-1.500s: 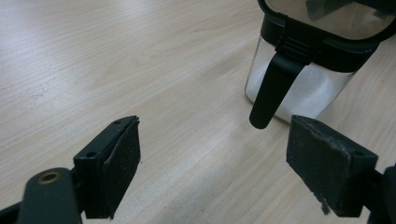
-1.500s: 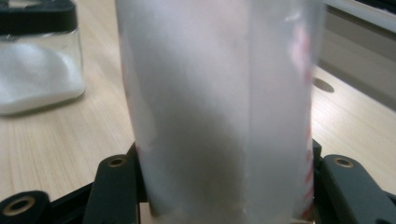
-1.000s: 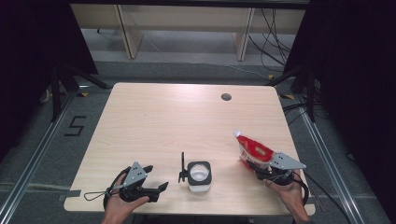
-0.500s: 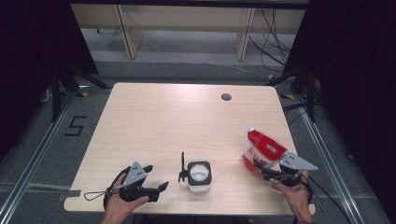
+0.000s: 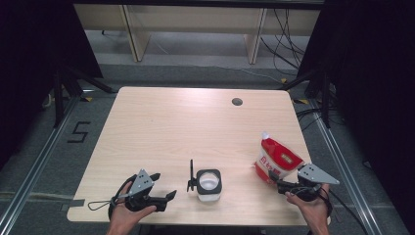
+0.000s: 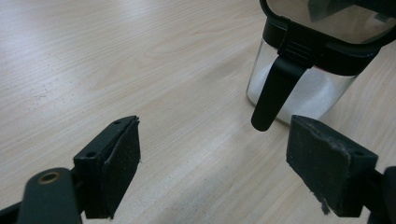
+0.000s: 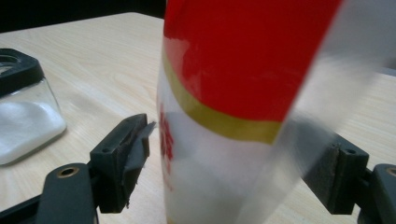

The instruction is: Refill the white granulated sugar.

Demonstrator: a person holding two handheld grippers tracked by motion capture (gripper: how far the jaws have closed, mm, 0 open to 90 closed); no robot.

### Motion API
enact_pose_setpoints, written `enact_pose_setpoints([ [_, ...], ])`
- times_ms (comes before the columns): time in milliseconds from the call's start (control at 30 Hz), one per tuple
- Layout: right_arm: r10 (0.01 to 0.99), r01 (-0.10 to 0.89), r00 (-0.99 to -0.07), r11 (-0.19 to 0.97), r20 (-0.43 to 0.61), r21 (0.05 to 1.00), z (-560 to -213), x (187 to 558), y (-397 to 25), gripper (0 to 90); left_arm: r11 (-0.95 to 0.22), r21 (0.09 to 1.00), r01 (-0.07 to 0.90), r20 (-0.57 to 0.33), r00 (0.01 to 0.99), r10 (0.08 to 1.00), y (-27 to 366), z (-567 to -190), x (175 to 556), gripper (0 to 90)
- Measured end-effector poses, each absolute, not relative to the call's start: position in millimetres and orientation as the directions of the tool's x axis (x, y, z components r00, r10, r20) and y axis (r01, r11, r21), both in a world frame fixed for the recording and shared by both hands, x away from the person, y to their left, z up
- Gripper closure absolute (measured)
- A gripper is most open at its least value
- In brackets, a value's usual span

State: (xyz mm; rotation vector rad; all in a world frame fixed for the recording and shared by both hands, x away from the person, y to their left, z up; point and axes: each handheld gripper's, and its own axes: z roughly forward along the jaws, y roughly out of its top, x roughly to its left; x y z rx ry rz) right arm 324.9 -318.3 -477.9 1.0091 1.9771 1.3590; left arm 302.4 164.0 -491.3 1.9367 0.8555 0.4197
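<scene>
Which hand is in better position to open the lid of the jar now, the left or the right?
Probably the left. The left gripper is open and empty, with the jar and its black tab just ahead of its jaws. The right gripper has the red and white bag between its jaws.

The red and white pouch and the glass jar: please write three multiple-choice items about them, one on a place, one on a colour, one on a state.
1. Where does the glass jar stand?
A. near edge, between both grippers
B. far right corner
C. on the floor

2. What colour is the jar's lid?
A. white
B. black
C. red

3. How is the left hand-held gripper?
A. shut on the jar
C. shut on the red and white pouch
B. open, holding nothing

Answers: 1 A, high view; 2 B, its rim is black; 3 B, jaws apart over bare wooden table.
</scene>
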Motion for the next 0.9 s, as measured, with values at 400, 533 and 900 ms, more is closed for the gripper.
enact_pose_setpoints([
  [400, 0.876, 0.368, -0.479, 0.141, 0.057, 0.919, -476, 301, -326, 20.7, -0.277, 0.874, 0.4, -0.082, 0.682, 0.727, 165, -489, 302, 17.1],
  [533, 0.894, 0.39, -0.447, 0.176, 0.019, 0.904, -476, 288, -328, 20.5, -0.278, 0.875, 0.398, -0.085, 0.689, 0.719, 164, -488, 302, 17.1],
  [900, 0.875, 0.418, -0.484, 0.222, 0.01, 0.881, -478, 267, -323, 20.4, -0.3, 0.873, 0.384, -0.062, 0.697, 0.714, 162, -486, 302, 17.1],
])
